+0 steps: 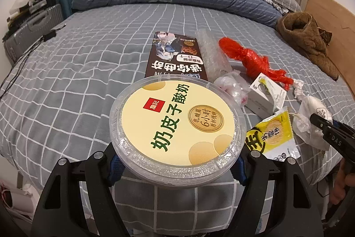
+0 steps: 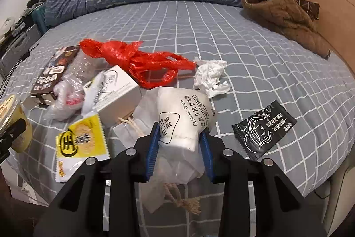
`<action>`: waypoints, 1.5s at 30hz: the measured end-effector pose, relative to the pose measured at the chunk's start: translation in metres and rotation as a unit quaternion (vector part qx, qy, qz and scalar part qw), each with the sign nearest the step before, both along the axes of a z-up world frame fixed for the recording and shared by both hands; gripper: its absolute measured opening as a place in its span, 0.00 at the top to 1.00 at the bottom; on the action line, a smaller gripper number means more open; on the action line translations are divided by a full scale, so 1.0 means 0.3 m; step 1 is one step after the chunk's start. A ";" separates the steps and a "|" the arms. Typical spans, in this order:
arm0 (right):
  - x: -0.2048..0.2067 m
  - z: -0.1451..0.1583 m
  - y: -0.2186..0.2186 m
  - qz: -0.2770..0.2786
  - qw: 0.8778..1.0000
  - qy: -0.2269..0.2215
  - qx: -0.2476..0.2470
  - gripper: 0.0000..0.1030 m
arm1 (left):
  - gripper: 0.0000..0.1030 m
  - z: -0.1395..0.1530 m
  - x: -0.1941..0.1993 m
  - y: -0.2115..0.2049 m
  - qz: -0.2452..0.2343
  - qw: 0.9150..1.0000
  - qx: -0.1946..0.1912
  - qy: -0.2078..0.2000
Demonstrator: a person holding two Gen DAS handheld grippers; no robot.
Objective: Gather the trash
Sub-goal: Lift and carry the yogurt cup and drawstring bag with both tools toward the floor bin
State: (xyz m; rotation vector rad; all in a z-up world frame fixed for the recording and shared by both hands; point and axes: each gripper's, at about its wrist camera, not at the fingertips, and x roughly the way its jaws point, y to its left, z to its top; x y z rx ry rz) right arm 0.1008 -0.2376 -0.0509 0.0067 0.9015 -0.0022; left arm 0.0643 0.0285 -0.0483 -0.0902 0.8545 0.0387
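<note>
Left gripper (image 1: 177, 170) clamps yogurt tub (image 1: 177, 123); right gripper (image 2: 179, 148) clamps cotton-pad bag (image 2: 182, 117), probably lifted. Wrappers, tissue, red bag (image 2: 133, 57) beside it remain.

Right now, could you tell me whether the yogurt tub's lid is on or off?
On: the printed lid covers the yogurt tub held in the left gripper.

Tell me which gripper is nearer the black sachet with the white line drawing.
Right. The right gripper, shut on the white cosmetic-cotton pouch, has the black sachet just beside its right finger. The left gripper, holding the round yogurt tub, sits beyond the trash pile.
</note>
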 end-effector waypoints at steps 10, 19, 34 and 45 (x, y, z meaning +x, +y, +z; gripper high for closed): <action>-0.089 0.091 0.042 0.013 0.999 -0.030 0.000 0.67 | 0.29 0.061 -0.066 -0.014 -0.012 1.000 -0.002 -0.011; -0.200 0.124 0.104 0.041 0.998 -0.042 0.000 0.67 | 0.29 0.077 -0.150 -0.023 -0.021 1.000 0.002 -0.015; -0.376 0.160 0.135 0.057 0.997 -0.054 0.007 0.67 | 0.29 0.075 -0.318 -0.052 -0.021 1.000 -0.006 -0.006; -0.496 0.168 0.183 0.075 0.996 -0.052 0.011 0.67 | 0.29 0.072 -0.429 -0.057 -0.016 1.000 -0.013 0.000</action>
